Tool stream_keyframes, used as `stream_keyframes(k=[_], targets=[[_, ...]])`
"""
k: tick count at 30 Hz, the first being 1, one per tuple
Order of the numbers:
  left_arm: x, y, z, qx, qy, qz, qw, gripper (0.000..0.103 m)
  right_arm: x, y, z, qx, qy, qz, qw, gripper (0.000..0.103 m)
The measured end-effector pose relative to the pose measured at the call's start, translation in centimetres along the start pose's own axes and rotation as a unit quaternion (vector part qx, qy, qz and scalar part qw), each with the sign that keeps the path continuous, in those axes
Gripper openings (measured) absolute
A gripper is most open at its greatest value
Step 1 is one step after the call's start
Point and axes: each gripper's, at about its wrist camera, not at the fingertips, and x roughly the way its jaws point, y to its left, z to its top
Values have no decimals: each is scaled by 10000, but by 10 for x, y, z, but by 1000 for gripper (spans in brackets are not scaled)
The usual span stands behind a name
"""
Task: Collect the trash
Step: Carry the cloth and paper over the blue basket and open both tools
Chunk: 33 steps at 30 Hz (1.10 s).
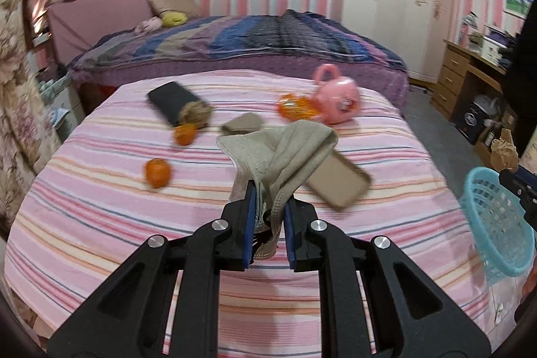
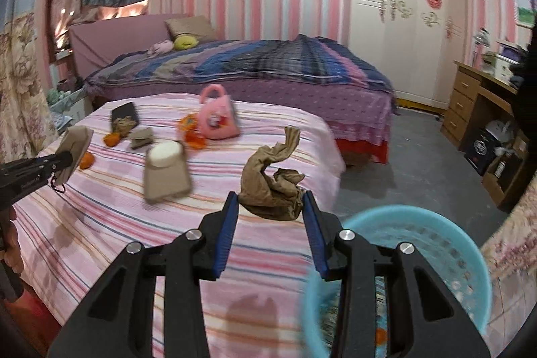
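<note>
Both grippers hold trash above the striped bed.

The left gripper (image 1: 267,207) has its jaws closed narrowly on a beige face mask (image 1: 285,150), which drapes forward beyond the tips. The right gripper (image 2: 271,207) pinches a crumpled brown stocking (image 2: 272,187) between wider-set jaws, just beside the blue basket (image 2: 470,257). Two oranges (image 1: 156,171) lie on the pink striped bed (image 1: 100,223).

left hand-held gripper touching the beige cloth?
Touching. The left wrist view shows the left hand-held gripper with its blue pads closed on the beige cloth, lifted over the bed.
</note>
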Motion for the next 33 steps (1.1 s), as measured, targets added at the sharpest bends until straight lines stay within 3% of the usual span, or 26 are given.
stream_keyframes(k=[8, 18, 33], targets=[[4, -74, -10, 348, 99, -495, 9981, 14, -21, -73, -22, 185, 128, -652, 9976, 39], [7, -178, -21, 958, 142, -1081, 9894, 14, -23, -152, -51, 801, 261, -977, 9916, 39], [14, -284, -28, 1344, 232, -1793, 9743, 14, -14, -183, -64, 1011, 363, -1291, 9858, 39]])
